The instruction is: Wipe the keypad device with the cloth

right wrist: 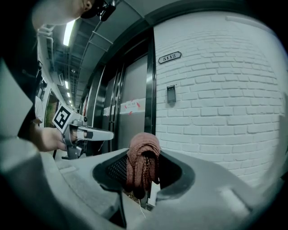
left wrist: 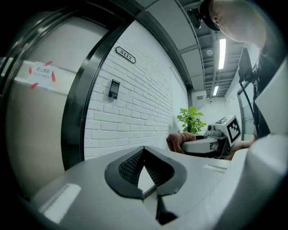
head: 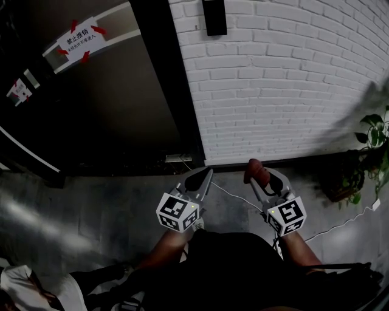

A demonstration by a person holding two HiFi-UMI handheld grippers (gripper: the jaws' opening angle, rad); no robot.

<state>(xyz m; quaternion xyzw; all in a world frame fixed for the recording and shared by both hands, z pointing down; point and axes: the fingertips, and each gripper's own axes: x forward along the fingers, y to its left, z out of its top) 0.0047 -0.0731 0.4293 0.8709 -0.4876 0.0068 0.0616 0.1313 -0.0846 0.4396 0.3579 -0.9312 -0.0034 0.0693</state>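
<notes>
The keypad device (head: 214,17) is a small black box high on the white brick wall; it also shows in the left gripper view (left wrist: 114,89) and the right gripper view (right wrist: 171,93). A reddish-brown cloth (right wrist: 143,158) hangs bunched between the jaws of my right gripper (right wrist: 145,173), which is shut on it. From the head view the cloth (head: 257,170) sticks out at the tip of the right gripper (head: 262,180), low near the foot of the wall. My left gripper (head: 205,176) is beside it; its jaws (left wrist: 144,150) meet at the tips with nothing held. Both are well below the keypad.
A dark door with a red-arrowed sign (head: 80,37) and a black frame (head: 167,79) stands left of the brick wall. A potted plant (head: 371,152) is at the right. A white cable (head: 340,226) runs over the grey floor. A number plate (left wrist: 125,55) hangs above the keypad.
</notes>
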